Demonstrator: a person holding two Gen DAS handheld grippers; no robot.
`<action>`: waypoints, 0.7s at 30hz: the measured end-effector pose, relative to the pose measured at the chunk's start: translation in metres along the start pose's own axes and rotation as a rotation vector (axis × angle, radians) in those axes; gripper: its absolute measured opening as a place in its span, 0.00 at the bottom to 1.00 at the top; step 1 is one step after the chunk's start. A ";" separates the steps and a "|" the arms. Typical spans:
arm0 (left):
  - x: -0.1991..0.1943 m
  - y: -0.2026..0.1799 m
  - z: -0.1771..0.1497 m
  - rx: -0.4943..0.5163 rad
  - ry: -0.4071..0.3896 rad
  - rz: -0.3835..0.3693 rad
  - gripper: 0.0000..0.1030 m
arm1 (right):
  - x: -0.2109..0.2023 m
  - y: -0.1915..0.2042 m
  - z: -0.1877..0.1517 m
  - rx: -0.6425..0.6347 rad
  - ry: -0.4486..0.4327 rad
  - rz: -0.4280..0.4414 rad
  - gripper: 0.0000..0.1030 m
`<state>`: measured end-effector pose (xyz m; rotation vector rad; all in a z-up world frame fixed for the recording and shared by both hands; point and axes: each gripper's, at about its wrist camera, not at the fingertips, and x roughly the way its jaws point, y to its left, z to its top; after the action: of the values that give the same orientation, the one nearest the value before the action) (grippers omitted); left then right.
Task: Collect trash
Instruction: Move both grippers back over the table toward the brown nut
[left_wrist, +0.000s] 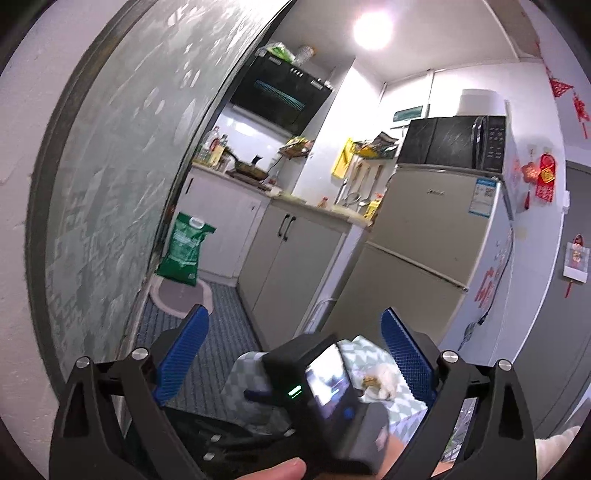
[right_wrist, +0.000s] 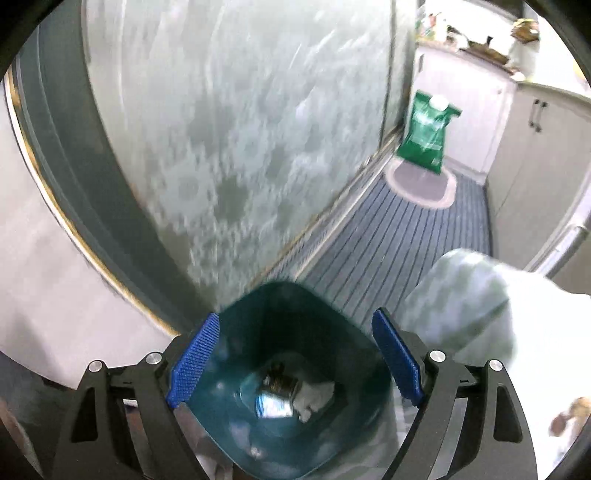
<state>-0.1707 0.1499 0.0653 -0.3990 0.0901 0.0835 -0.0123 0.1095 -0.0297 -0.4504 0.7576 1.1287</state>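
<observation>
Right gripper (right_wrist: 295, 360): jaws spread wide, nothing between the 2 blue ribbed pads (right_wrist: 194, 360). It points down into 1 teal plastic trash bin (right_wrist: 258, 306) that sits right below the gap. Bin floor holds 2 trash items I can count: 1 crumpled white paper wad (right_wrist: 314, 397) at 3 o'clock of 1 shiny foil wrapper (right_wrist: 275, 395), touching; the rest of the floor is too blurred to tell. At 2 o'clock of the bin, 1 corner of a green-and-white patterned tablecloth (right_wrist: 461, 295).

Left gripper (left_wrist: 295, 354): jaws released, empty, pointing level into the kitchen. The right gripper's black camera body (left_wrist: 314, 376) shows between its fingers. At 3 o'clock of that body, 1 crumpled pale wrapper with brown scraps (left_wrist: 376, 382) lies on the tablecloth, not yet collected.

Outward: 1 green sack (left_wrist: 186, 249) at 11 o'clock, 1 beige two-door fridge (left_wrist: 424, 236) at 1 o'clock with 1 black microwave (left_wrist: 454, 142) on top.
</observation>
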 end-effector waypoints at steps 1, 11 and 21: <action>0.001 -0.002 0.001 0.001 -0.003 -0.005 0.94 | -0.010 -0.005 0.003 0.010 -0.027 -0.004 0.83; 0.036 -0.034 -0.009 0.025 0.045 -0.051 0.94 | -0.100 -0.086 0.005 0.120 -0.204 -0.131 0.83; 0.102 -0.084 -0.049 0.151 0.229 -0.081 0.82 | -0.168 -0.183 -0.038 0.281 -0.270 -0.272 0.83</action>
<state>-0.0651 0.0604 0.0416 -0.2595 0.3039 -0.0496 0.1071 -0.0925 0.0599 -0.1532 0.5855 0.7935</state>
